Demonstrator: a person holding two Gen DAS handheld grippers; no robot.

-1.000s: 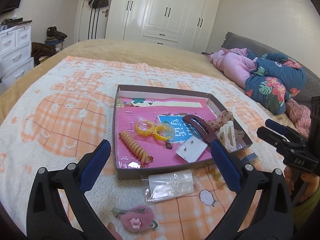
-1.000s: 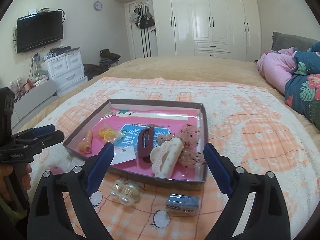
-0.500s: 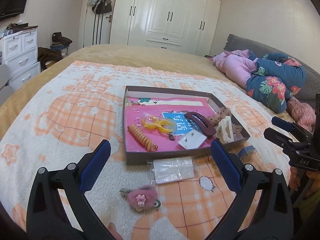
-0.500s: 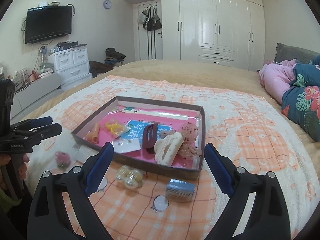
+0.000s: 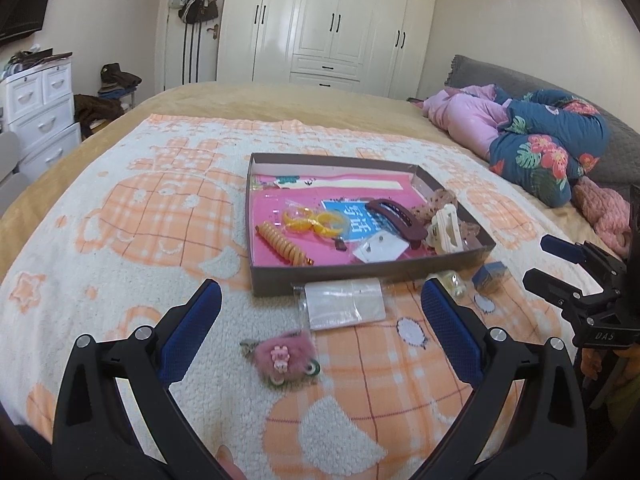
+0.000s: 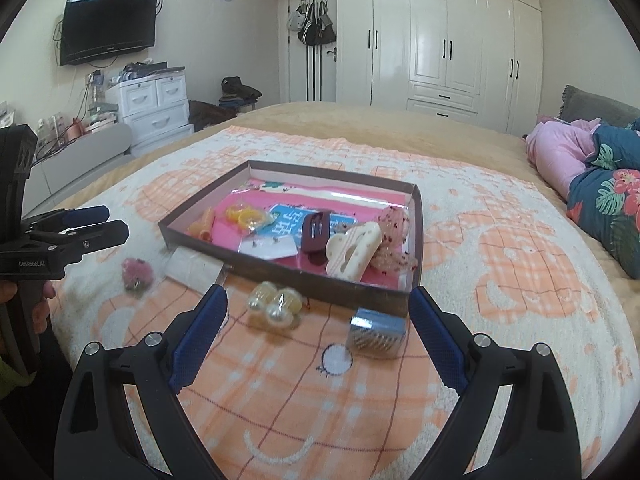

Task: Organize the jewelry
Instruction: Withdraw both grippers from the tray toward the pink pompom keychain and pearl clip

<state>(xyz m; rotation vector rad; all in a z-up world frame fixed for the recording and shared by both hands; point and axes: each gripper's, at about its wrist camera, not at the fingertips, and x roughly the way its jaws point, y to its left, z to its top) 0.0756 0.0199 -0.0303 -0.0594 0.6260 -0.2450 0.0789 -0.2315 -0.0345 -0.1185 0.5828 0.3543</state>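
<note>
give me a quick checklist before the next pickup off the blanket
1. Left gripper open and empty: ok.
2. Right gripper open and empty: ok.
3. Items to put away lie in the open: ok; the pink fuzzy clip, clear packet, pearl piece and blue box lie on the blanket, outside the tray.
4. Tray has free space: ok, bare pink floor at its back.
5. Nothing blocks the pink fuzzy clip: ok, it lies apart from the packet.
6. Grippers clear of each other: ok, apart.
</note>
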